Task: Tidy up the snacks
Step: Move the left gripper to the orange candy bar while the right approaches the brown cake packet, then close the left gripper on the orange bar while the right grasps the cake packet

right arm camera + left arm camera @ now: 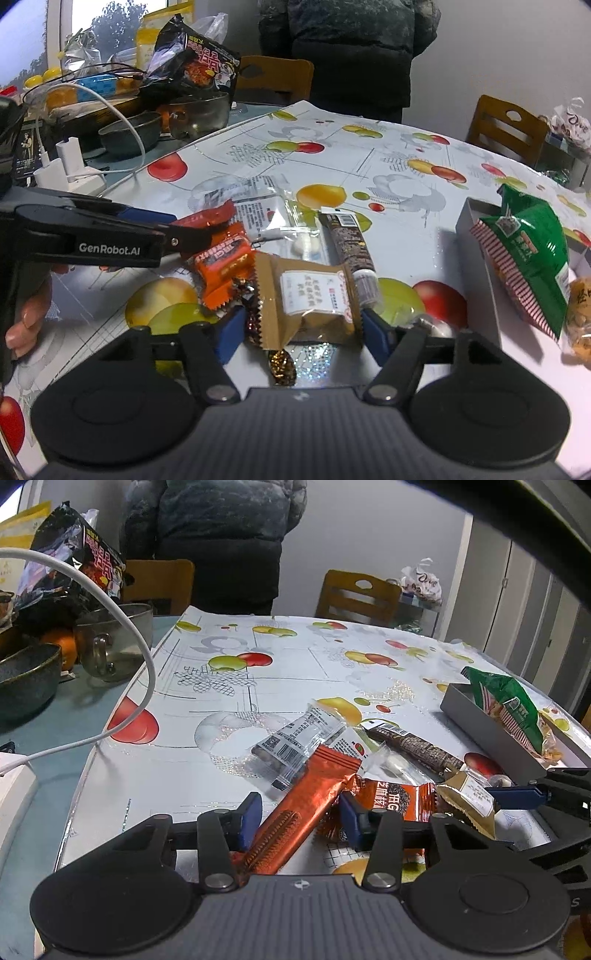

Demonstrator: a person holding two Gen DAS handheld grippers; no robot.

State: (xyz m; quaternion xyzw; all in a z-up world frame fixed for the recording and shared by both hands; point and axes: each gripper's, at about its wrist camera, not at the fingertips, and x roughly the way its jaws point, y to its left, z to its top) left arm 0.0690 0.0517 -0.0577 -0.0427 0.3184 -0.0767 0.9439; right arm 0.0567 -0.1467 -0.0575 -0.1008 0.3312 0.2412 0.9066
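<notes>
Green snack bag (532,254) in grey box (476,236)

Right gripper (301,332) jaws flank a tan snack packet (306,299), pads at its sides. Grey box (480,258) holds a green bag (532,251) near the tabletop's right edge.

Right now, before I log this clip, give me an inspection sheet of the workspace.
Surface: fruit-print tablecloth, wrinkled.
Job's things: long orange bar, tan packet, small orange packet, brown stick and clear packets piled loose; green bag already in grey box.
Clutter: bowl, metal pot, black noodle bag.
Grippers: left tongs straddle the long orange bar; right tongs straddle the tan packet; contact unclear for both.
Cables: white cable running to chargers.
Surroundings: wooden chairs; a person in a dark jacket standing beyond.
</notes>
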